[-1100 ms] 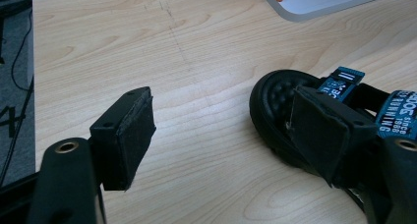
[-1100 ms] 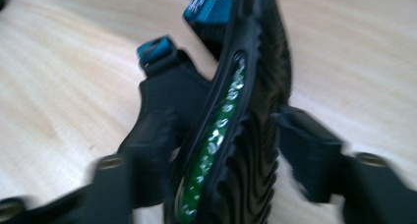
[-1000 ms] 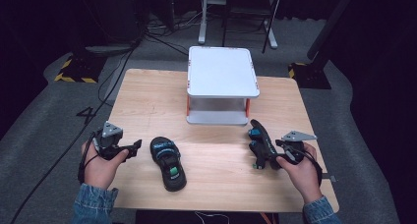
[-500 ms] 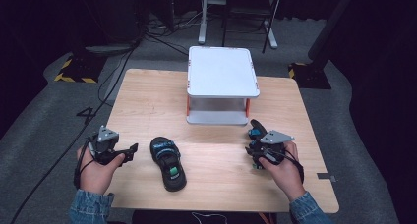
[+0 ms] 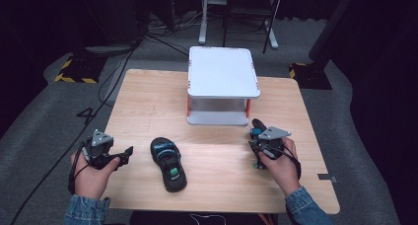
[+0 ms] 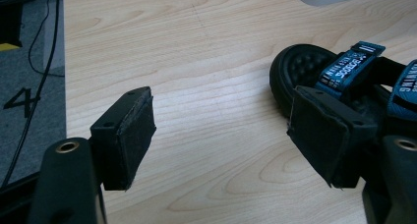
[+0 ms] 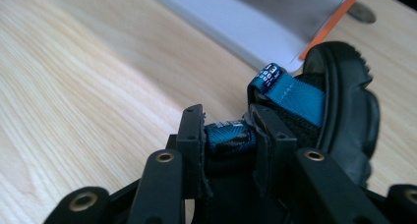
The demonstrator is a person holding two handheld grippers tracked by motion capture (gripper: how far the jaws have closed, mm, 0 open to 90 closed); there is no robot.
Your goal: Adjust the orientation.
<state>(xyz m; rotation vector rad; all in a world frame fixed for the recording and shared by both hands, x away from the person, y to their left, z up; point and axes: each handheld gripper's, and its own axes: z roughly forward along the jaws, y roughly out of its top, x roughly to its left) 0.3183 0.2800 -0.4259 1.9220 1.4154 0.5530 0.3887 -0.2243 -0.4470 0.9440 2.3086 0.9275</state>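
Two black sandals with blue straps are on the wooden table [image 5: 148, 101]. One sandal [image 5: 169, 164] lies flat at the front centre, also seen as the sandal [image 6: 339, 76] just right of my left gripper [image 6: 221, 135]. That gripper [image 5: 125, 153] is open at the table's left edge, nothing between its jaws. My right gripper [image 5: 257, 151] is shut on a blue strap [image 7: 228, 137] of the second sandal [image 7: 344, 111], which stands tipped on its side near the shelf's front right leg. The right gripper [image 7: 227, 130] pinches the strap between both pads.
A white two-level shelf [image 5: 222, 72] with orange legs stands at the back centre of the table; its lower board [image 7: 231, 17] is close ahead of the held sandal. Cables [image 5: 116, 69] trail on the grey floor to the left.
Both hands have drawn back toward the table's front edge. The right gripper keeps hold of the sandal and has shifted it slightly; the left gripper moved left, away from the flat sandal.
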